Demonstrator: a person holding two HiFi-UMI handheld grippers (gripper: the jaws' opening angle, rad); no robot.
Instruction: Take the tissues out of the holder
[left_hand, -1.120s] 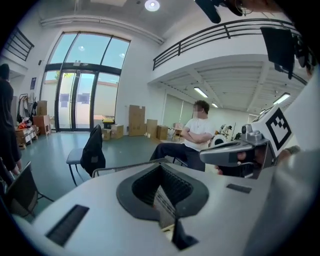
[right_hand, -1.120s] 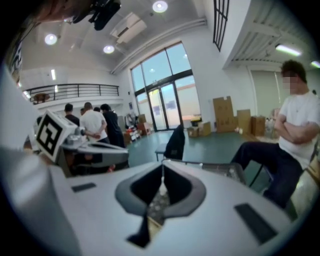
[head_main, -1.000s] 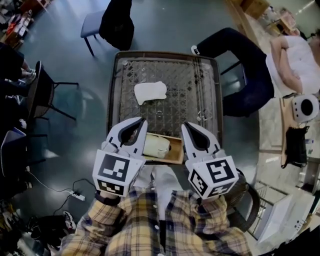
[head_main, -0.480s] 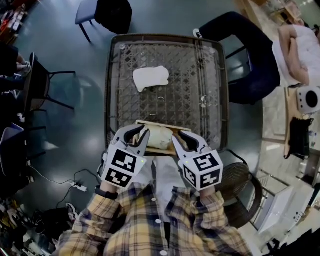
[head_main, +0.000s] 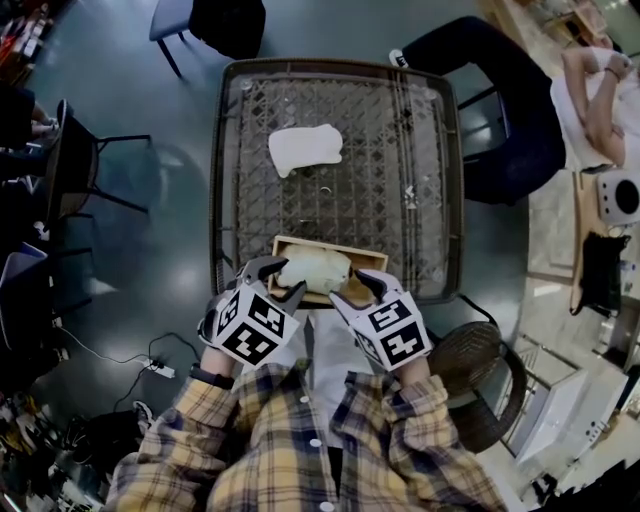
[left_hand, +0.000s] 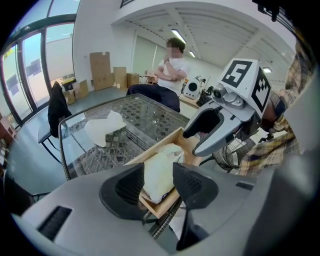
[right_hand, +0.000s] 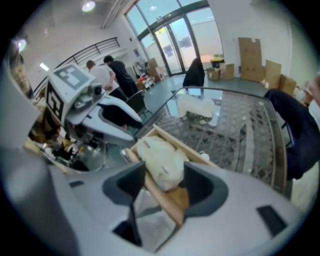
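A shallow wooden holder (head_main: 292, 243) sits at the near edge of the glass table (head_main: 440, 180), with a cream tissue pack (head_main: 316, 268) lying in it. My left gripper (head_main: 272, 281) hovers over the holder's near left corner and my right gripper (head_main: 359, 289) over its near right corner. Both point steeply down. Their jaws have just been opening and stand open. In the left gripper view the tissue pack (left_hand: 159, 172) shows between the jaws, and no pad presses on it. The right gripper view likewise shows the pack (right_hand: 160, 161) and holder (right_hand: 167, 200) between open jaws. A loose white tissue (head_main: 304, 149) lies farther back.
A chair with a dark jacket (head_main: 226, 24) stands beyond the table's far left corner. A seated person (head_main: 560, 110) is at the far right. Another chair (head_main: 75, 170) stands left of the table, and a round wicker stool (head_main: 480, 385) at my near right. Cables (head_main: 150, 385) lie on the floor.
Both grippers have come down and in from above onto the holder's near corners. Their jaws, shut a second ago, now stand wide apart.
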